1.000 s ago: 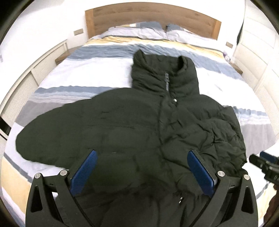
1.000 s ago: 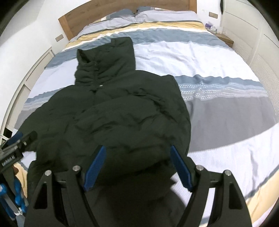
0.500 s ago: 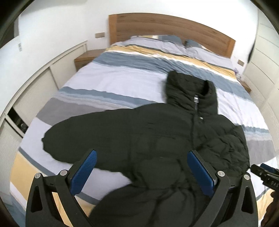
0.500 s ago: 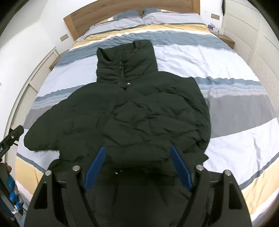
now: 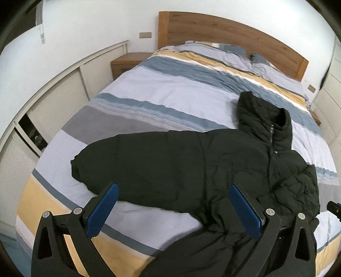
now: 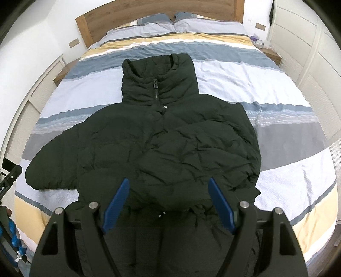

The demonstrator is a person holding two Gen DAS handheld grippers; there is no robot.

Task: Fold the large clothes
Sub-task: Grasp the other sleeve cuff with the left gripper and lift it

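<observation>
A black puffer jacket [image 5: 191, 162] [image 6: 162, 144] lies zipped and face up on the striped bed [image 5: 162, 89] [image 6: 287, 102], collar toward the headboard. One sleeve [image 5: 119, 157] [image 6: 55, 166] stretches out to the left; the other is folded over the chest at the right [image 6: 223, 144]. The hem hangs over the near bed edge. My left gripper [image 5: 173, 211] is open, above the outstretched sleeve and bare bedspread, holding nothing. My right gripper [image 6: 168, 204] is open above the lower front of the jacket, holding nothing.
A wooden headboard [image 5: 234, 34] [image 6: 149, 12] and pillows [image 6: 170, 23] close the far end. Louvred white cabinets [image 5: 55, 100] and a nightstand [image 5: 125, 61] run along the left; white wardrobe doors [image 6: 307, 46] stand on the right.
Both grippers have pulled back and up, so more of the jacket shows. The left one has also swung leftward, bringing the outstretched sleeve's end and the left wall into view. Jaws stayed open.
</observation>
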